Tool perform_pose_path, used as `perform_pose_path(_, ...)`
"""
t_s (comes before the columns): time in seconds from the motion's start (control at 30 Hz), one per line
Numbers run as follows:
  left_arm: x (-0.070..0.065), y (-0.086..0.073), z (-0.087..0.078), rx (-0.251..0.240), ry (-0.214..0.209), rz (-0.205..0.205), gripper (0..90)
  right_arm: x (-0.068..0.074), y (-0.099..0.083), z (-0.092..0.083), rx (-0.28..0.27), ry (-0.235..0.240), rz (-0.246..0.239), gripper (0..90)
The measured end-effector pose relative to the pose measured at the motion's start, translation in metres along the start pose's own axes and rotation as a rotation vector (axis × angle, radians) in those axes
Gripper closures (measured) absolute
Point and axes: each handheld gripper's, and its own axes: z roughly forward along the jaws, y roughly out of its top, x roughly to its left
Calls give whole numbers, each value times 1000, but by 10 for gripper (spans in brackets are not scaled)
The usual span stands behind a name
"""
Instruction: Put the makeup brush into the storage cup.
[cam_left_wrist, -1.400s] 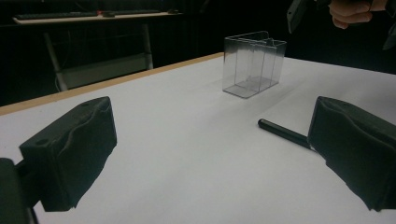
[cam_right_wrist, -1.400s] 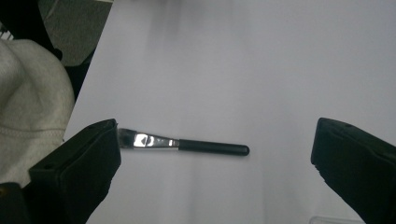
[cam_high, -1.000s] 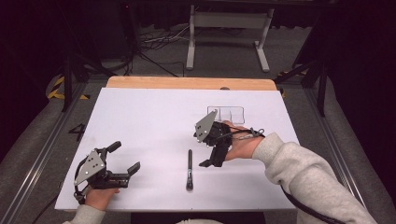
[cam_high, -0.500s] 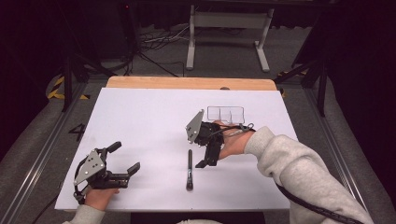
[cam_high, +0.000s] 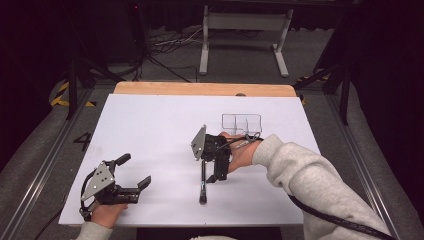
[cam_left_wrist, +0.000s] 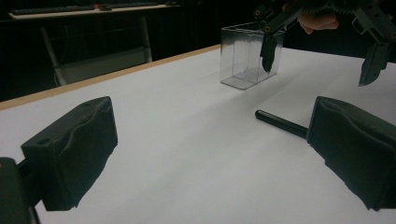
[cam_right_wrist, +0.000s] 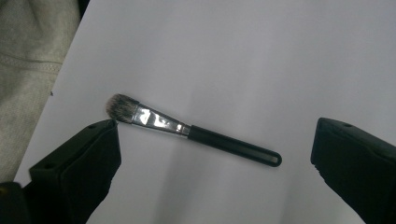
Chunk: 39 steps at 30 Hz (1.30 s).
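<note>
Jaws of both grippers stand apart, with nothing held between them.

High view: the right gripper (cam_high: 216, 175) hangs over the middle of the white table (cam_high: 150, 125), jaws pointing down and toward the near edge. The brush (cam_high: 203, 181) lies flat on the table directly beneath it, its long axis running near to far; the upper part is hidden under the gripper. A clear plastic box (cam_high: 242, 123) stands just beyond the right hand, on the far right part of the table. The left gripper (cam_high: 131, 172) rests at the near left corner, well apart from the brush, jaws pointing right.

Left gripper view: both black jaws frame bare table surface. The handle end of the brush (cam_left_wrist: 280, 122) shows beside the right-hand jaw. The box (cam_left_wrist: 250, 56) stands farther off, and the right gripper (cam_left_wrist: 322, 44) hangs above the brush.

Right gripper view: the brush (cam_right_wrist: 191, 130) lies on the table between the two spread jaws, touching neither, bristles near the left-hand jaw and black handle toward the right-hand jaw. A grey sleeve (cam_right_wrist: 28, 70) shows at the left edge.
</note>
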Motion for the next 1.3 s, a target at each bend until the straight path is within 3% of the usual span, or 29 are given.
perform_pose_path(0.47, 1, -1, -1, 6, -6, -4, 24, 0, -2, 26, 56, 20, -42, 27)
perform_pose_path(0.8, 1, -1, 1, -4, -7, -7, 24, 1, -2, 37, 77, 32, -56, 28)
perform_pose_path(1.3, 2, -1, 1, 2, -9, -5, 22, 0, -1, 49, 156, 47, -69, 37)
